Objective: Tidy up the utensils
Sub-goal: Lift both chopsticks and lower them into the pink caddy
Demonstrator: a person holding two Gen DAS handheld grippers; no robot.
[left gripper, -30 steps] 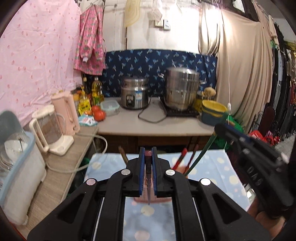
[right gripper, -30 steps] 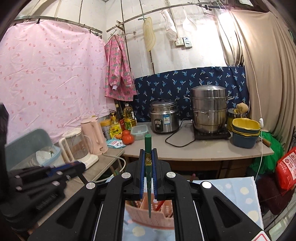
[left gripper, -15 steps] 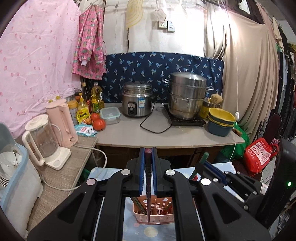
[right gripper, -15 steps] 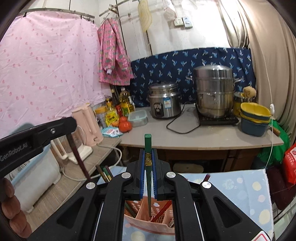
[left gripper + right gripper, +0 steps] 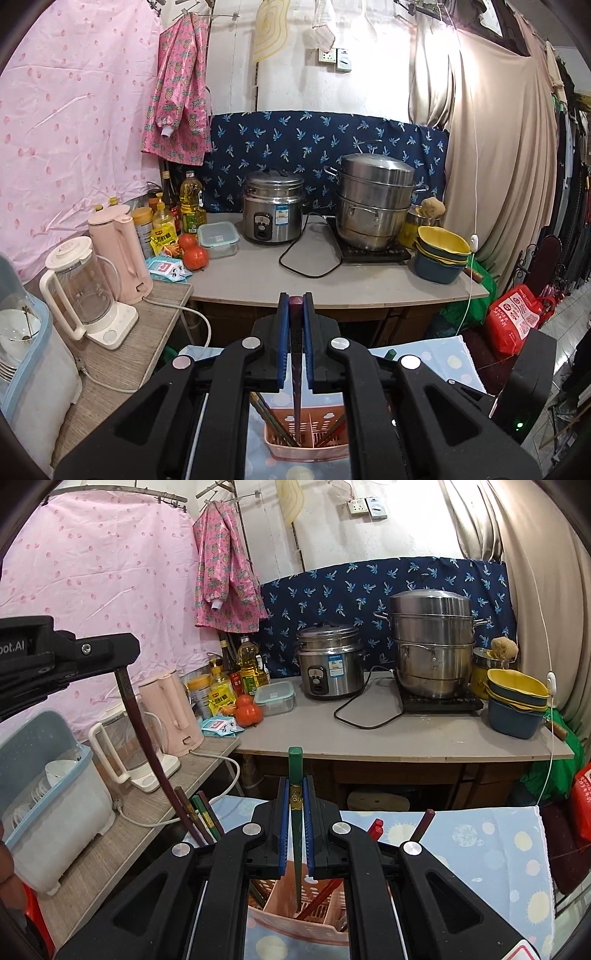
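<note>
A pink slotted utensil basket (image 5: pixel 306 448) stands on the dotted blue cloth (image 5: pixel 480 849), with several chopsticks upright in it. My left gripper (image 5: pixel 295 306) is shut on a dark maroon chopstick (image 5: pixel 296 369) whose tip reaches down into the basket. The right wrist view shows that left gripper (image 5: pixel 122 653) at upper left, the maroon chopstick (image 5: pixel 140 731) slanting down to other chopsticks (image 5: pixel 199 819) on the basket's left side. My right gripper (image 5: pixel 295 786) is shut on a green chopstick (image 5: pixel 296 760); its tip dips into the basket (image 5: pixel 277 923) beside red chopsticks (image 5: pixel 375 827).
Behind the cloth runs a grey counter (image 5: pixel 369 280) with a rice cooker (image 5: pixel 275 210), a steel steamer pot (image 5: pixel 375 206), stacked bowls (image 5: pixel 441 254), tomatoes and bottles. On the left stand a glass kettle (image 5: pixel 85 291), a pink kettle (image 5: pixel 120 254) and a dish rack (image 5: pixel 48 794).
My right gripper has sunk, bringing the green chopstick's tip down into the basket. My left gripper has drawn back and now stands high at the left with the maroon chopstick slanting into the basket.
</note>
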